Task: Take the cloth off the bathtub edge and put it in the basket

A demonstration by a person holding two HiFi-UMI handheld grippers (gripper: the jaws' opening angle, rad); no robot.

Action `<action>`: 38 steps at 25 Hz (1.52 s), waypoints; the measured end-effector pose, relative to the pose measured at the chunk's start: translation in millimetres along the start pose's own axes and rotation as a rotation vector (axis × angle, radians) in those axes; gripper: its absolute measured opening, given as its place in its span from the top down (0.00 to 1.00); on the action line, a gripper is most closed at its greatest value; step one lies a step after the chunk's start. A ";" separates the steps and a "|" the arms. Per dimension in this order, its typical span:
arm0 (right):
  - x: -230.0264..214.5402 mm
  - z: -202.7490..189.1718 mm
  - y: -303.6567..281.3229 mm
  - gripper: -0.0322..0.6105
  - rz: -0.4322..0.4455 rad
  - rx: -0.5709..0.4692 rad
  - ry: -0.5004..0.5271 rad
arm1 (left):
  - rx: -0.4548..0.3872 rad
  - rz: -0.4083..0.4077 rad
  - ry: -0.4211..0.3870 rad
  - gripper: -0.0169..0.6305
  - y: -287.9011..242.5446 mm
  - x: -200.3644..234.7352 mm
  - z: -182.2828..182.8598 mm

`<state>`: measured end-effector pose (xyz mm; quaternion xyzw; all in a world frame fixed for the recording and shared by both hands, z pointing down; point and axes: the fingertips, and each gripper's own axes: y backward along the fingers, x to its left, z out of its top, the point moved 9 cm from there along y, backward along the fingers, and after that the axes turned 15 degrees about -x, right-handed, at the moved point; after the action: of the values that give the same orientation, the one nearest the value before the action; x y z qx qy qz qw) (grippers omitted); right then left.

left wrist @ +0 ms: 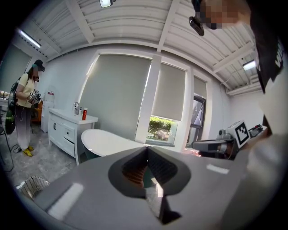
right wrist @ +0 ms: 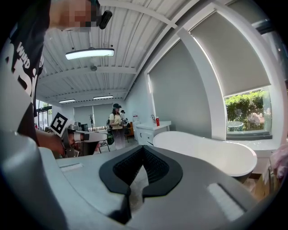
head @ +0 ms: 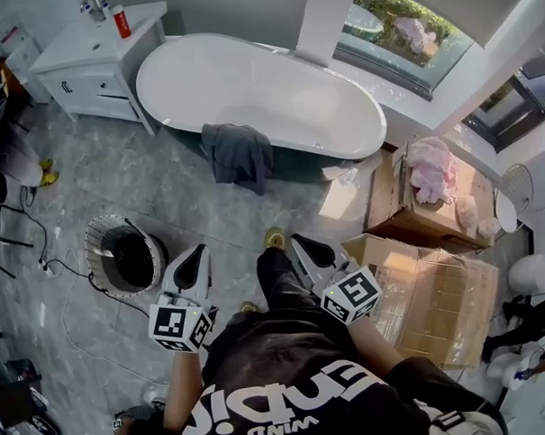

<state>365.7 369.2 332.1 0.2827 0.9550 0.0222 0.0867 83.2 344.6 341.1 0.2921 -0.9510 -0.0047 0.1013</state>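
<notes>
A dark grey cloth (head: 238, 155) hangs over the near edge of the white bathtub (head: 258, 91), its lower part draping down the tub's side. A round wire basket (head: 125, 255) with a dark inside stands on the floor left of me. My left gripper (head: 202, 249) is shut and empty, just right of the basket and well short of the cloth. My right gripper (head: 295, 239) is also shut and empty, beside the left and pointing toward the tub. The left gripper view shows shut jaws (left wrist: 146, 148), the tub (left wrist: 103, 141) and the basket (left wrist: 33, 185); the cloth is hidden there.
A white vanity cabinet (head: 94, 62) with a red bottle (head: 121, 22) stands left of the tub. Cardboard boxes (head: 429, 286), one holding pink fabric (head: 433, 173), fill the right side. A cable (head: 72, 266) trails by the basket. Another person (left wrist: 24, 112) stands by the vanity.
</notes>
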 end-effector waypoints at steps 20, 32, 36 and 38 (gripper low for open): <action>-161.9 9.7 -160.7 0.94 0.001 -0.011 -0.037 | 0.046 0.002 -0.012 0.98 -202.2 75.9 10.9; -266.3 28.0 -226.7 0.94 0.043 -0.033 -0.073 | 0.020 0.052 0.014 0.98 -317.7 92.7 23.5; -290.5 27.7 -244.8 0.94 0.057 -0.045 -0.087 | 0.022 0.066 -0.023 0.98 -342.3 98.6 18.6; -294.3 23.3 -253.2 0.94 0.069 -0.034 -0.094 | 0.031 0.079 -0.023 0.98 -346.7 102.7 15.8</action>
<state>476.9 -3.5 331.1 0.3148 0.9390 0.0282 0.1357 189.4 -0.9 321.6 0.2559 -0.9628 0.0109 0.0860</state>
